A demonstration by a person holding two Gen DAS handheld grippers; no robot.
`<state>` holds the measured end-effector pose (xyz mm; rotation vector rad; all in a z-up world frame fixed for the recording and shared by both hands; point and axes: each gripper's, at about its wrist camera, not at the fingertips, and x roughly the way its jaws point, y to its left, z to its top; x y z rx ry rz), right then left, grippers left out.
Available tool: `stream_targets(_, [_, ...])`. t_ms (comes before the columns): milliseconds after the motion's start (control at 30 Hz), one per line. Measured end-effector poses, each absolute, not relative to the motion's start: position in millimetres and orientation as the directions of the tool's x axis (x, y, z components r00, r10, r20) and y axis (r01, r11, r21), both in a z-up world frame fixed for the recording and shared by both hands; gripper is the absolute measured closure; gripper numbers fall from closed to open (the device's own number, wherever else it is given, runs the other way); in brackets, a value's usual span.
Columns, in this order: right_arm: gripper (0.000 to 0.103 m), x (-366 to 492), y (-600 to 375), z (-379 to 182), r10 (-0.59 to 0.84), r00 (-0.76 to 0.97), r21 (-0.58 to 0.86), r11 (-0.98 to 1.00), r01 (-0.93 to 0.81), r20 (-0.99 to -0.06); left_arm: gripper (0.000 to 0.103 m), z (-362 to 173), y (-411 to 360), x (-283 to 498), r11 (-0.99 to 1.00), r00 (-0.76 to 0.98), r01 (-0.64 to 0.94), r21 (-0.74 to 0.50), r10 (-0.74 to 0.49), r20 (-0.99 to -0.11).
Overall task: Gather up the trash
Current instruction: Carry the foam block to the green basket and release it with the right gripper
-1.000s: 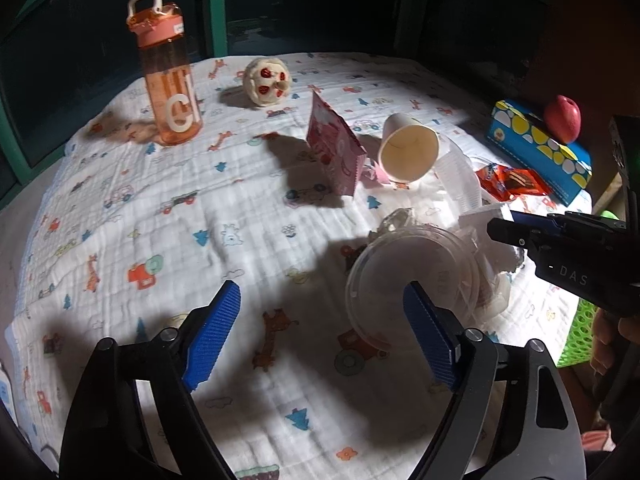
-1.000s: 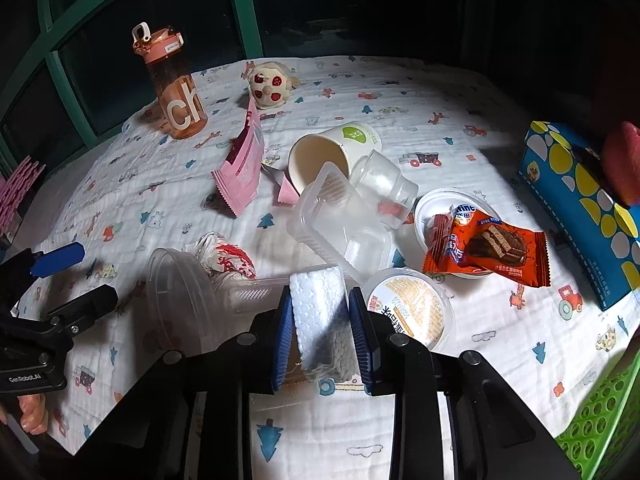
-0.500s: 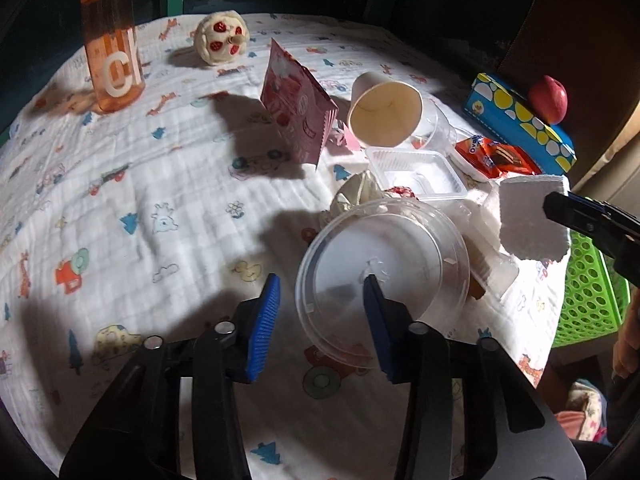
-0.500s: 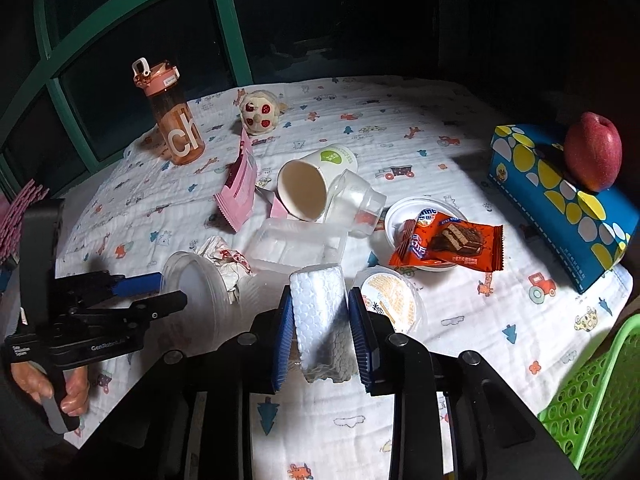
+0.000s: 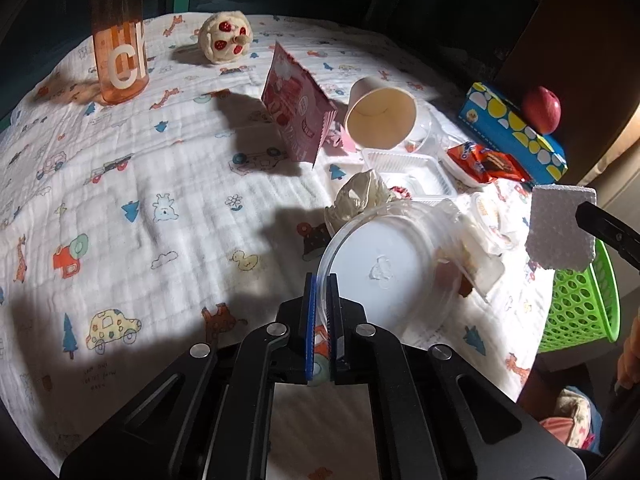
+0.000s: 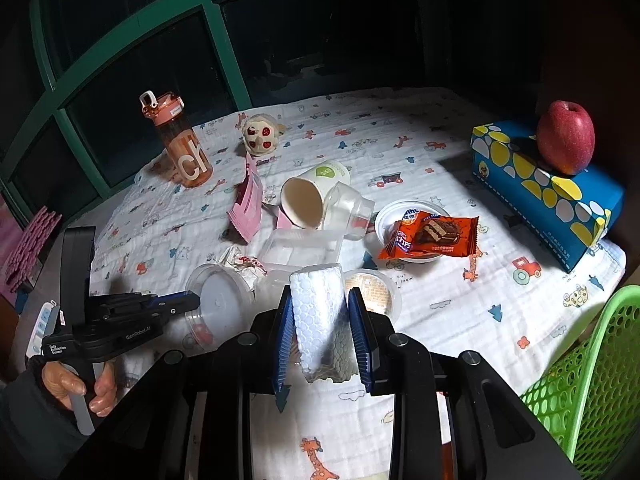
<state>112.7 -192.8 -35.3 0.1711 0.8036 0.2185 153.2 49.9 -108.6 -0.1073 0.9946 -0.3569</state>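
A table covered by a white cartoon-print cloth point(image 6: 440, 152) carries an upright orange water bottle point(image 6: 182, 148), a small plush toy point(image 6: 261, 137), a pink packet point(image 6: 249, 208), a tipped paper cup point(image 6: 308, 196), clear plastic containers point(image 6: 298, 250), a wafer wrapper point(image 6: 430, 237) and a blue tissue box point(image 6: 544, 196).

1. The orange translucent plastic water bottle point(image 6: 182, 148) carries large white letters "ch".
2. Down and left of that bottle, my other black gripper point(image 6: 192, 302) reads "GenRobot.AI" along its body, and "Data Acquisition System" on its handle.
3. Right of the bottle, the orange wafer wrapper point(image 6: 430, 238) has print too small for me to read.
4. The pink foil packet point(image 5: 298, 110) near the bottle: lettering illegible.
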Motion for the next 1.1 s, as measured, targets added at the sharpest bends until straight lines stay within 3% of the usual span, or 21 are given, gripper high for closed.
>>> stream_targets(200, [0.076,84.8,-219.8,-24.7,0.249,0.705,0.27,0.959,-0.084,-0.664,0.101,-85.0,48.5,134.3,0.936,0.527,0.267,-0.229,-0.341,-0.779])
stream_targets(467, [0.076,31.8,-289.9,-17.0,0.115,0.765,0.268,0.96,0.077,-0.634,0.101,-43.7,19.9,113.1,0.904,0.552,0.353,-0.242,-0.41,-0.726])
stream_targets(767, [0.076,-5.5,-378.8,-39.6,-0.076,0.72,0.225,0.923,0.313,-0.69,0.101,-12.4,-75.6,110.8,0.811,0.485,0.524,-0.261,-0.536,-0.691])
stream_targets(1000, [0.075,-18.8,-424.5,-71.8,-0.097,0.657,0.233,0.888,0.396,-0.747,0.101,-4.2,-151.1,110.4,0.738,0.413,0.626,-0.251,-0.587,-0.696])
stream_targets(1067, [0.07,-22.1,-432.4,-77.3,-0.089,0.657,0.246,0.883,0.4,-0.749,0.101,-3.9,-171.3,109.1,0.717,0.391,0.652,-0.248,-0.598,-0.7])
stream_targets(1100, [0.059,-25.7,-436.9,-78.5,-0.094,0.661,0.254,0.876,0.41,-0.744,0.101,-4.0,-181.6,107.7,0.706,0.381,0.665,-0.242,-0.6,-0.704])
